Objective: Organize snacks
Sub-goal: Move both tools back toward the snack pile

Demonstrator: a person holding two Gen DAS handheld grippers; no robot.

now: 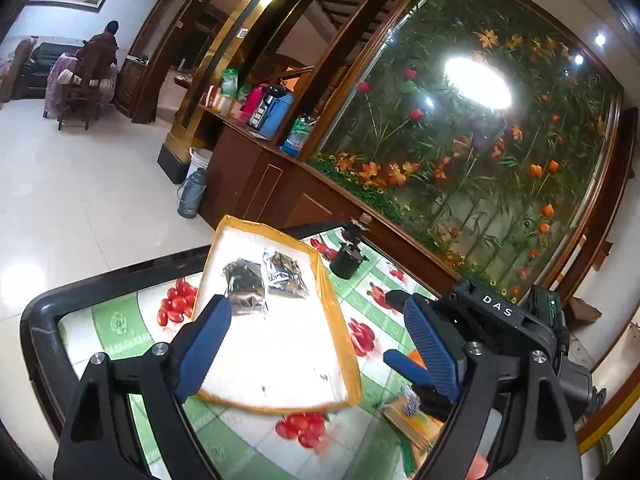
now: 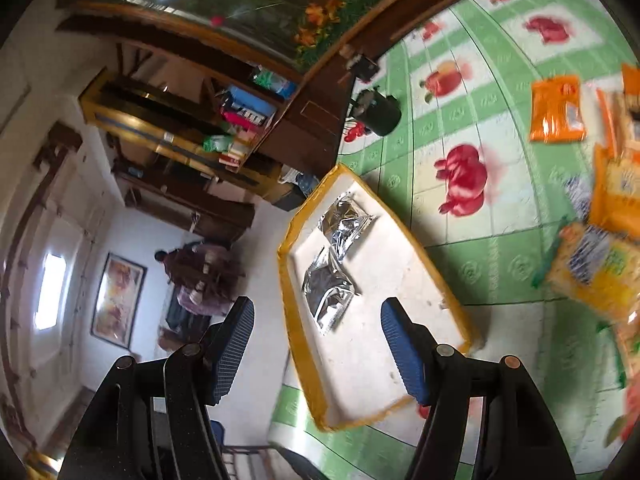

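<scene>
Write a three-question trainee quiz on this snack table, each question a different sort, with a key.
1. True or false: the yellow-rimmed tray holds two silver foil packets.
2. Multiple choice: The left gripper is (A) shut on a packet, (B) open and empty, (C) out of view.
3. Fill in: the orange snack bags lie on the ____, not in the tray.

Key: 1 true; 2 B; 3 tablecloth.

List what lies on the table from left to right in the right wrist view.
Tray with two silver packets → black cup → orange packet → yellow snack bags at the right edge.
</scene>
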